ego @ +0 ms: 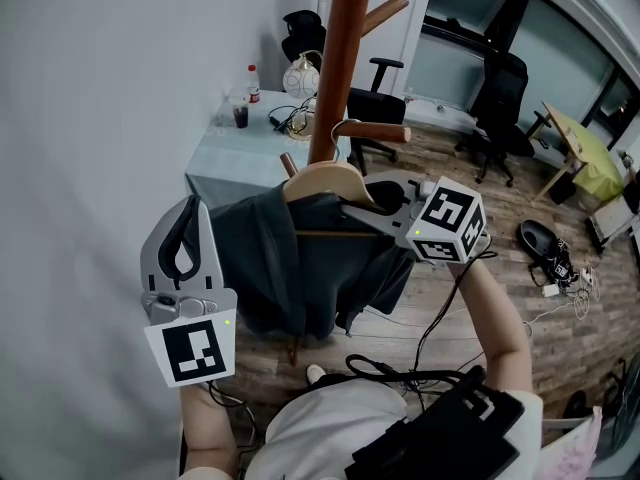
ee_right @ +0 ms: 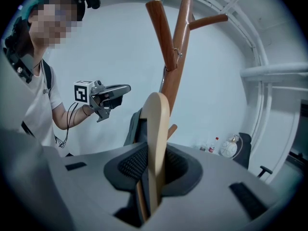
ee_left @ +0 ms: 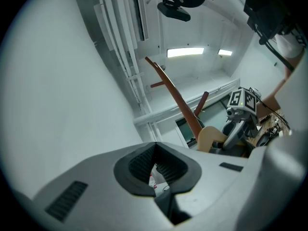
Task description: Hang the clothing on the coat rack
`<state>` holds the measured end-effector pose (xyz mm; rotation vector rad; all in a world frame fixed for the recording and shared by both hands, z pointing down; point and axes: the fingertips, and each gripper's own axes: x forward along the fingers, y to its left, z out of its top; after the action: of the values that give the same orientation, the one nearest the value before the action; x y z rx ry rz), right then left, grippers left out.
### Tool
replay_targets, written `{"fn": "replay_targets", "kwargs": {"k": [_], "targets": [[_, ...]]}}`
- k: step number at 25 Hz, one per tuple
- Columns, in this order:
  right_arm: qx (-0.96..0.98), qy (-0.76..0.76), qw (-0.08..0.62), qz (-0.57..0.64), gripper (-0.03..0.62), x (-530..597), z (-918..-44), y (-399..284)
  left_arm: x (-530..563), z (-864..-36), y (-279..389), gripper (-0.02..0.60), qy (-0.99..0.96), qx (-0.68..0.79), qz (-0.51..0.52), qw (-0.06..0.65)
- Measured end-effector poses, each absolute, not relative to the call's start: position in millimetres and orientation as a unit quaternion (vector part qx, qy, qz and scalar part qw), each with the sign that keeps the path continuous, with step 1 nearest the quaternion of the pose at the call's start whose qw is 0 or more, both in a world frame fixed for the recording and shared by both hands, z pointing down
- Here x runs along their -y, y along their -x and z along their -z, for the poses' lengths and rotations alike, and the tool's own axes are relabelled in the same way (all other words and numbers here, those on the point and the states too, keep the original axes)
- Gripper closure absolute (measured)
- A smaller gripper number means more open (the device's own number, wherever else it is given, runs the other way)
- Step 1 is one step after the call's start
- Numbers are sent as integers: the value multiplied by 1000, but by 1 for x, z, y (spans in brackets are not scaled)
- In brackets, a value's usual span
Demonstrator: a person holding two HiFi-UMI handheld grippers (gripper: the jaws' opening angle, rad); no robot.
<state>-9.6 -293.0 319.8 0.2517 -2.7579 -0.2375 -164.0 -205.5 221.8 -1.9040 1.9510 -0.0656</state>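
The brown wooden coat rack [ego: 340,58] rises in the middle, with pegs branching right [ego: 378,132]. My right gripper [ego: 365,203] is shut on a light wooden hanger [ego: 322,180], held right against the pole below those pegs. A dark grey garment [ego: 290,268] hangs from it. In the right gripper view the hanger [ee_right: 158,129] stands edge-on between the pads [ee_right: 130,165], with the rack [ee_right: 178,57] behind. My left gripper [ego: 190,213] is raised at the left, apart from the garment, shut and empty. Its own view shows the pads [ee_left: 144,162] meeting at the tips.
A white wall runs along the left. Behind the rack stands a pale table [ego: 225,163] with a bottle [ego: 253,83] and cables. Black office chairs [ego: 380,98] [ego: 505,98] stand at the back. Shoes [ego: 545,243] and cables lie on the wooden floor at the right.
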Motion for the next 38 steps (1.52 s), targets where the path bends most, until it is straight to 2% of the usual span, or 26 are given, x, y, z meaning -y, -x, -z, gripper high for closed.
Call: {"fn": "replay_targets", "kwargs": {"k": [9,16,27,29,30,31,38], "targets": [[972,-92,195,91,503,296,-324,12,210,-224,165,569,688,-696,18,203],[965,-140,181,127,448,300,-308,13,219,-222,161,569,704,-680,13,202],[917,-259,189,239,430,282,-279,-3,219,-228,145,569,735,-646,-1,206],[906,-279,187,256,462,274,-277,-4,216,-230,140,569,741,-638,-3,208],[902,-289,184,263,520,270,-275,-5,214,-230,137,568,744,-634,-3,210],[899,-297,180,267,547,266,-274,-4,213,-230,135,569,747,-630,-3,211],[894,-328,155,265,574,244,-263,-4,204,-227,118,568,764,-607,-10,218]]}}
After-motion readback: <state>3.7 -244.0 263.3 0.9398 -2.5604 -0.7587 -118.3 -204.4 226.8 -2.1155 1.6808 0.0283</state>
